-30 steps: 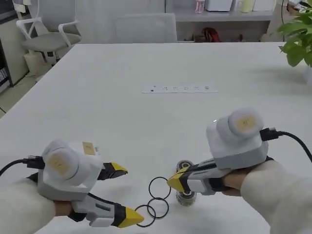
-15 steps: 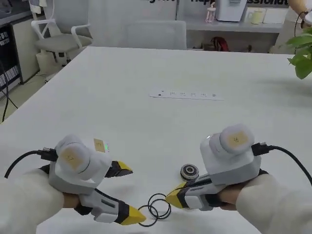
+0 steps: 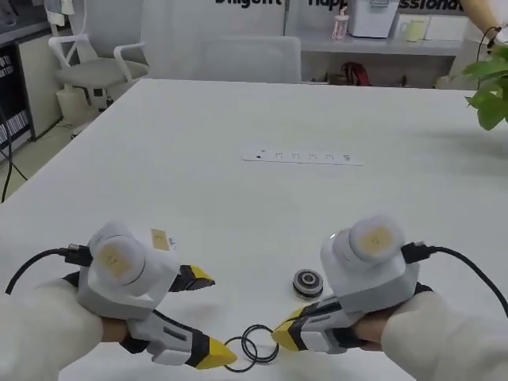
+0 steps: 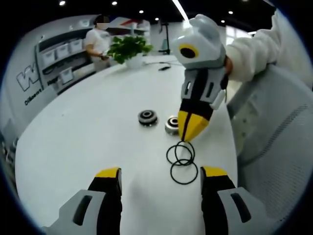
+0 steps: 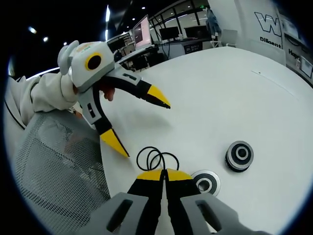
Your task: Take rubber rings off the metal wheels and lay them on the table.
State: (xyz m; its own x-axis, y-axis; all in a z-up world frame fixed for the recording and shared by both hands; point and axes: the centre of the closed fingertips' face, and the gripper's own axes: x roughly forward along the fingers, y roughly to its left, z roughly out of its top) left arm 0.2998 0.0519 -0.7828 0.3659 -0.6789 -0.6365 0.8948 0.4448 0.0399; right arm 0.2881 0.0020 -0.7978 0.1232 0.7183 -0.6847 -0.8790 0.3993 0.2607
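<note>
Overhead, head view, left gripper: held low at the left over the white table, its yellow-tipped jaws spread wide with nothing between them.
Head view, right gripper: low at the right, jaws pressed together, tip pointing left at the rubber rings.
Head view, rubber rings: black, overlapping, flat on the table between the two grippers' tips.
Head view, metal wheel: flat on the table just beyond the right gripper.
Head view, power strip: farther up the table, well apart from the work.

Left gripper view, own jaws: wide apart and empty, with the rings lying on the table just ahead of them.
Left gripper view, right gripper: its closed tip sits at the far edge of the rings; whether it pinches one cannot be told.
Left gripper view, wheels: two side by side beyond the rings, the farther with a dark outer band, the nearer paler.

Right gripper view, own jaws: shut tight, tips right at the near edge of the rings.
Right gripper view, left gripper: jaws splayed just beyond the rings.
Right gripper view, wheels: the pale-rimmed one just beside the jaws, the dark-rimmed one a little farther right.
</note>
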